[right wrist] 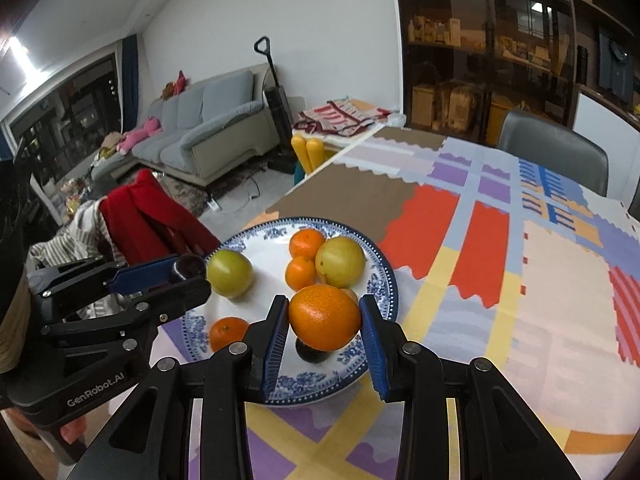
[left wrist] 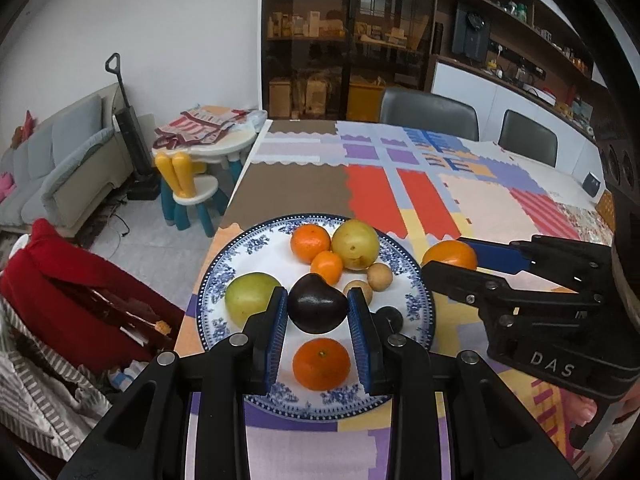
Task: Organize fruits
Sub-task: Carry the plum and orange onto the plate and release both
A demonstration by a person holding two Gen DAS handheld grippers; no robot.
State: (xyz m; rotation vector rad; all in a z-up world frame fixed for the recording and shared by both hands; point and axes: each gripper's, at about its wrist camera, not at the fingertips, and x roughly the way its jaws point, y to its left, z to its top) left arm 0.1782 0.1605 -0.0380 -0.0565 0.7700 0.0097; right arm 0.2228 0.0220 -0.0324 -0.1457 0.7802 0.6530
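Blue-padded left tongs (left wrist: 318, 310) clamp dark plum (left wrist: 317, 304) above plate (left wrist: 224, 276) centre; right tongs (right wrist: 325, 320) grip orange (right wrist: 325, 317) over plate's 4 o'clock rim.

A white wall (right wrist: 320, 20) rose beyond the fingers, with a grey sofa (right wrist: 208, 120) against it to their left and an upright vacuum (right wrist: 276, 100) leaning beside the sofa. Dark wooden shelving (left wrist: 348, 40) stood straight ahead of the fingers, crowded with boxes. Two grey chairs (left wrist: 428, 114) waited at the far side of the table (left wrist: 480, 200), whose patchwork cloth spread out ahead. A small children's table (left wrist: 216, 144) and a yellow-backed stool (left wrist: 192, 192) stood on pale tile (left wrist: 152, 248) to the left.
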